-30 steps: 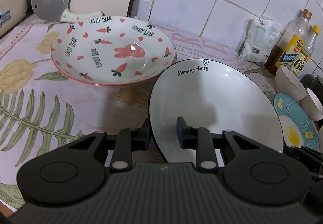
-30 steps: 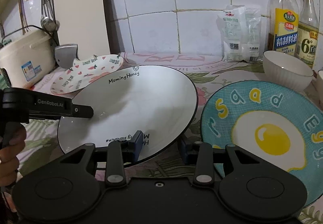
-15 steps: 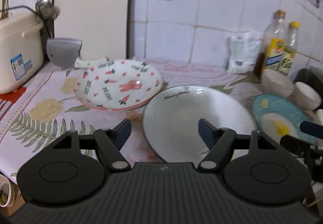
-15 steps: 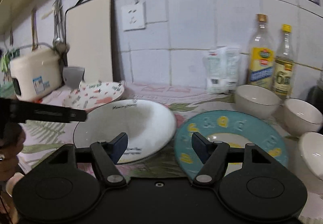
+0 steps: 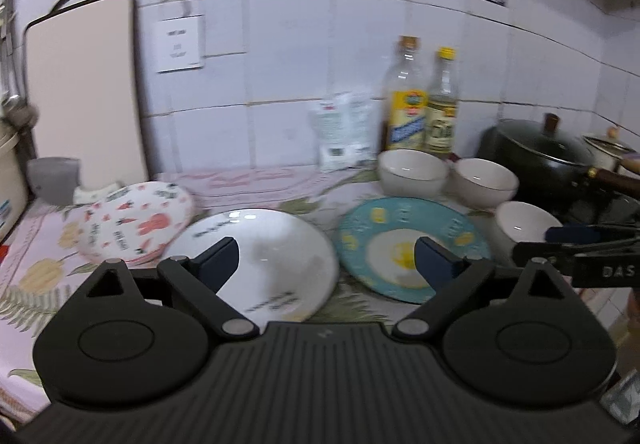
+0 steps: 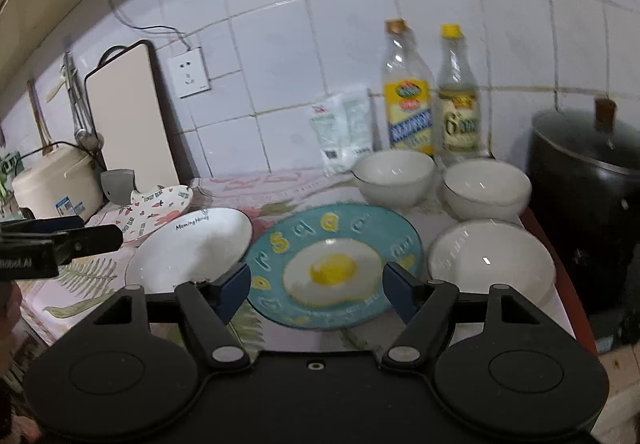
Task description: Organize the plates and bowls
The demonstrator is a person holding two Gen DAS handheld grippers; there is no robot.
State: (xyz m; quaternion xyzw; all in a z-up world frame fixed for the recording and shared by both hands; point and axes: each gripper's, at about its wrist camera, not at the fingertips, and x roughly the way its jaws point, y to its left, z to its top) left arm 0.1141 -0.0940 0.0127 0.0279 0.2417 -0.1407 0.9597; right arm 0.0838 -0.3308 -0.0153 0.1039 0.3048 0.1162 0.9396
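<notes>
Three plates lie in a row on the floral counter: a carrot-and-rabbit plate (image 5: 136,224) at the left, a white "Morning Honey" plate (image 5: 276,252) in the middle, a teal fried-egg plate (image 5: 408,244) at the right. Three white bowls (image 5: 412,170) (image 5: 484,180) (image 5: 524,224) stand behind and right of the teal plate. My left gripper (image 5: 326,260) is open and empty, raised above the white plate. My right gripper (image 6: 316,284) is open and empty, above the teal plate (image 6: 332,264). The white plate (image 6: 192,248) and the bowls (image 6: 394,174) (image 6: 486,188) (image 6: 492,260) also show in the right wrist view.
Two oil bottles (image 5: 408,104) (image 5: 442,108) and a white bag (image 5: 344,132) stand at the tiled wall. A black lidded pot (image 6: 588,180) is at the right. A cutting board (image 5: 84,88), a cleaver (image 5: 54,180) and a rice cooker (image 6: 56,184) are at the left.
Both grippers let go of the white plate, opened wide and pulled back and up. The white plate now rests on the counter between the other two plates.
</notes>
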